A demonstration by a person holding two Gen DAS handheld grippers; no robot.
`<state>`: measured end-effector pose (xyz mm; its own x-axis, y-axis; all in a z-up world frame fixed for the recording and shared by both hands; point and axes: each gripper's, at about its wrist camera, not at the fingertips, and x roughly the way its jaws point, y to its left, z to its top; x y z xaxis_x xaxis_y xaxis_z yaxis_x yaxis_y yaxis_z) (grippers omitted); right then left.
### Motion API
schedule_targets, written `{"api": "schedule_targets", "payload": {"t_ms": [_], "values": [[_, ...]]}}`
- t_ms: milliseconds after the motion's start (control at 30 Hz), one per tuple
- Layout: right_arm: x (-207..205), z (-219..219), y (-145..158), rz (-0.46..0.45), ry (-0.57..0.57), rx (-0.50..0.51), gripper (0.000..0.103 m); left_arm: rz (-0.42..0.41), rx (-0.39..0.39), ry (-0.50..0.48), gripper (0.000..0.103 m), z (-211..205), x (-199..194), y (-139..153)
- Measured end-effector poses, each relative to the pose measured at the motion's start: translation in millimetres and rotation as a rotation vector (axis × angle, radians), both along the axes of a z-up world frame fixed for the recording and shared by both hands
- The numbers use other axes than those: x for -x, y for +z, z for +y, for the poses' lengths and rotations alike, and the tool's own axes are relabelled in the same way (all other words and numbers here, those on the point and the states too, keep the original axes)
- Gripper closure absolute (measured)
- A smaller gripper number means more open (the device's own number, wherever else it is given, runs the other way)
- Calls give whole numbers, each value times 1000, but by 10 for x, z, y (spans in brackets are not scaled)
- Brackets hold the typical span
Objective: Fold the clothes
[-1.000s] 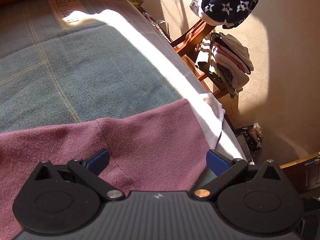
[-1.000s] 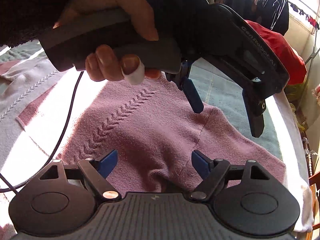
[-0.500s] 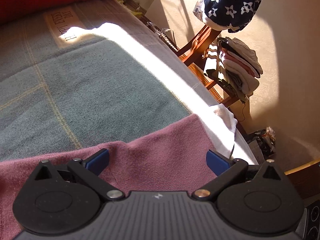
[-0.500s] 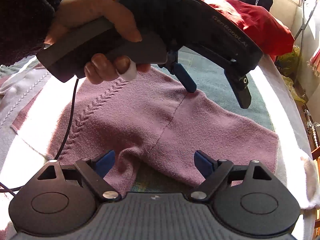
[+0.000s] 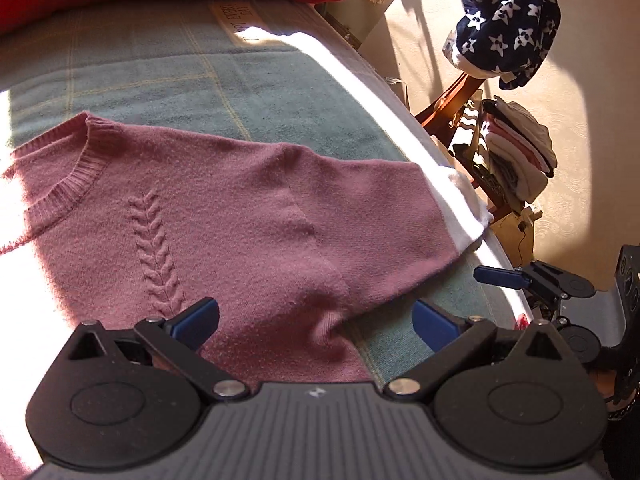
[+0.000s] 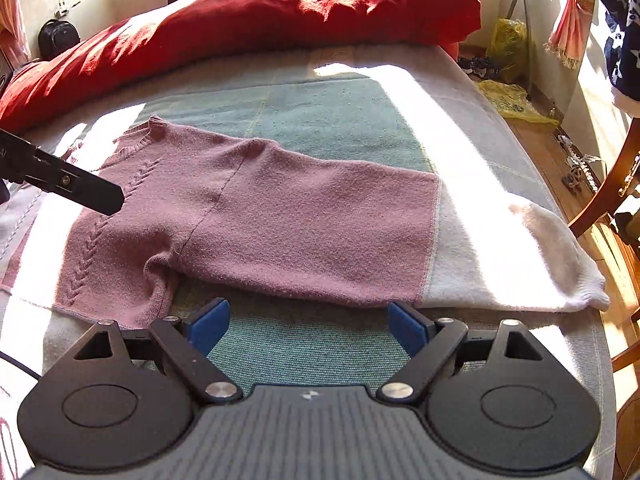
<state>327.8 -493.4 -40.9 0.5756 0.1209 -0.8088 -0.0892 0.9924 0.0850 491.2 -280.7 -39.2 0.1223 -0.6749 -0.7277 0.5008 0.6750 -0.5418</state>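
A pink knit sweater (image 6: pixel 256 216) with a cable pattern lies flat on the bed, neckline (image 5: pixel 68 176) to the left. Its sleeve (image 5: pixel 360 208) stretches right and ends in a white cuff section (image 6: pixel 512 264) near the bed edge. My left gripper (image 5: pixel 316 322) is open, hovering over the underarm fold with nothing between its fingers. My right gripper (image 6: pixel 308 326) is open too, just short of the sleeve's lower edge, over bare blanket. One finger (image 6: pixel 80 192) of the left gripper shows in the right wrist view; the right gripper (image 5: pixel 536 284) shows at the left wrist view's right edge.
A green-grey checked blanket (image 6: pixel 332 120) covers the bed, with a red duvet (image 6: pixel 248 12) at its far end. Beside the bed stands a wooden chair (image 5: pixel 452 100) holding stacked clothes (image 5: pixel 520 156) and a navy star-print garment (image 5: pixel 508 20). A yellow bag (image 6: pixel 508 96) lies on the floor.
Both grippers have drawn back from the sweater. The hand and left gripper no longer fill the right wrist view. The sleeve now lies straight out to the right.
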Motion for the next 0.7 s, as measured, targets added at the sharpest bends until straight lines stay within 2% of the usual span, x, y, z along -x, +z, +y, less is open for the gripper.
{"api": "schedule_targets", "payload": {"t_ms": [33, 233, 267, 367, 467, 567, 700], "values": [[69, 16, 22, -1, -2, 18, 13, 5, 24, -6, 1, 4, 36, -16], [272, 747, 131, -2, 36, 16, 13, 32, 168, -45, 2, 30, 254, -109], [305, 871, 149, -3, 43, 15, 13, 22, 166, -47, 2, 120, 292, -70], [404, 1245, 204, -3, 63, 13, 9, -50, 89, -40, 1, 627, 414, 194], [485, 1524, 218, 7, 79, 12, 9, -139, -71, 4, 1, 1315, 658, 332], [519, 1564, 130, 47, 84, 12, 8, -140, -198, 122, 1, 2008, 896, 294], [564, 1617, 13, 99, 90, 12, 8, -102, -256, 221, 1, 2504, 1223, 69]]}}
